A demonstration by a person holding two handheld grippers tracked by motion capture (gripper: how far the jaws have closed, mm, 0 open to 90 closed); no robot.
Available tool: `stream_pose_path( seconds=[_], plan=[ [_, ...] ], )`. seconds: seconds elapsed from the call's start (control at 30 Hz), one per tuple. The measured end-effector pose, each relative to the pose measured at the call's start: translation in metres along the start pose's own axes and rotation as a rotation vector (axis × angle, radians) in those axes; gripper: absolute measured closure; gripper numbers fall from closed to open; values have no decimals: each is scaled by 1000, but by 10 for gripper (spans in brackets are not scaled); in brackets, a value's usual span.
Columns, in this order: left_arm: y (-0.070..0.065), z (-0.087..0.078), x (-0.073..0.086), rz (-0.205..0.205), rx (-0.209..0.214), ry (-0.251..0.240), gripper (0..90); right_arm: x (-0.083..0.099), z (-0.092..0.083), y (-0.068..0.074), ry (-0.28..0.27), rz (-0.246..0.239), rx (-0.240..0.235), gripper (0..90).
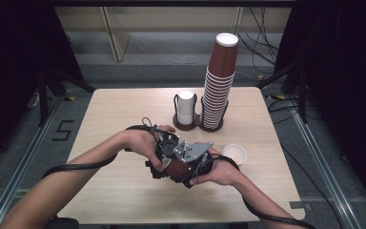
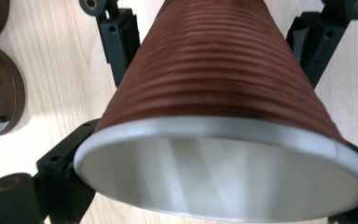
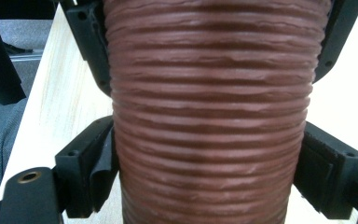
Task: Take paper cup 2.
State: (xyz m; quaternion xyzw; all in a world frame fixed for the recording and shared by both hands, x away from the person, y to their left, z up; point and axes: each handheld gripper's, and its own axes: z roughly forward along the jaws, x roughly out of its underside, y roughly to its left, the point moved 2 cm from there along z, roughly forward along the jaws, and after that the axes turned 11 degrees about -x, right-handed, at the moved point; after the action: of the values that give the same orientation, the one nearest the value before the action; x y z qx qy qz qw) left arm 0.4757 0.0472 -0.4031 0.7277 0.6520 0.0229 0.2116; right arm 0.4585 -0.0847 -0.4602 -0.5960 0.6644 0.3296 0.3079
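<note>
Up close, ribbed brown paper cup (image 2: 214,70), tapered, smooth white inside, pale wood table (image 1: 124,191)

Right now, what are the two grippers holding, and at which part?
Both hold one brown ribbed paper cup above the table. The left gripper has it near the white rim, and the right gripper holds the ribbed side wall.
</note>
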Motion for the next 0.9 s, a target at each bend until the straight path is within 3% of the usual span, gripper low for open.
stream_pose_path(
  seconds=[0.03, 0.07, 0.13, 0.17, 0.2, 0.23, 0.27, 0.3, 0.37, 0.4, 0.43, 0.53, 0.6, 0.63, 0.7, 0.8, 0.87, 0.9],
  plan=[
    [0, 0, 0, -4, -1, -3, 95, -1, 0, -4, -11, -56, 2, 191],
    [0, 0, 0, -7, 0, -5, 95, -1, 0, -4, -10, -58, 1, 194],
    [0, 0, 0, -6, 3, -4, 96, -1, 0, -3, -9, -41, -11, 198],
    [-1, 1, 0, -14, 3, -8, 96, 0, -1, -2, -8, -17, -1, 200],
    [-1, 1, -1, -14, 3, -5, 96, 1, -1, 1, 14, 7, -33, 201],
    [-2, 1, -1, -14, 3, -5, 96, 1, -2, 2, 20, 27, -24, 202],
    [-1, 1, -1, -3, 3, -2, 96, 1, 0, -2, -2, -35, -9, 203],
    [-1, 1, -1, -2, 4, -3, 96, 0, 0, -3, -2, -51, -7, 203],
    [-2, 1, -1, -26, 3, -21, 93, 1, 0, -4, 1, -54, -11, 204],
    [-1, 0, -1, -20, 12, -21, 90, 2, -1, -5, 12, -54, 1, 204],
    [2, -2, -1, 20, 26, -2, 86, 1, 0, -4, 0, -45, -11, 203],
    [0, -3, -1, 3, 27, -29, 72, 1, -2, -4, -5, -59, -14, 203],
    [1, -4, -1, 17, 28, -33, 33, 1, -1, -3, -2, -48, -40, 203],
    [0, -4, -1, -4, 26, -45, 8, 2, -1, -1, 3, -34, -43, 203],
    [1, -5, 0, 9, 15, -42, 0, 3, 0, -2, 4, -59, -35, 203],
    [0, -5, 2, -24, 5, -64, 0, 4, 0, -2, 2, -31, -42, 203],
    [3, -7, 4, -13, -4, -64, 0, 5, -1, -4, -4, -47, -26, 202],
    [4, -7, 5, -13, -9, -70, 0, 5, -1, -3, -7, -30, -34, 203]
  ],
)
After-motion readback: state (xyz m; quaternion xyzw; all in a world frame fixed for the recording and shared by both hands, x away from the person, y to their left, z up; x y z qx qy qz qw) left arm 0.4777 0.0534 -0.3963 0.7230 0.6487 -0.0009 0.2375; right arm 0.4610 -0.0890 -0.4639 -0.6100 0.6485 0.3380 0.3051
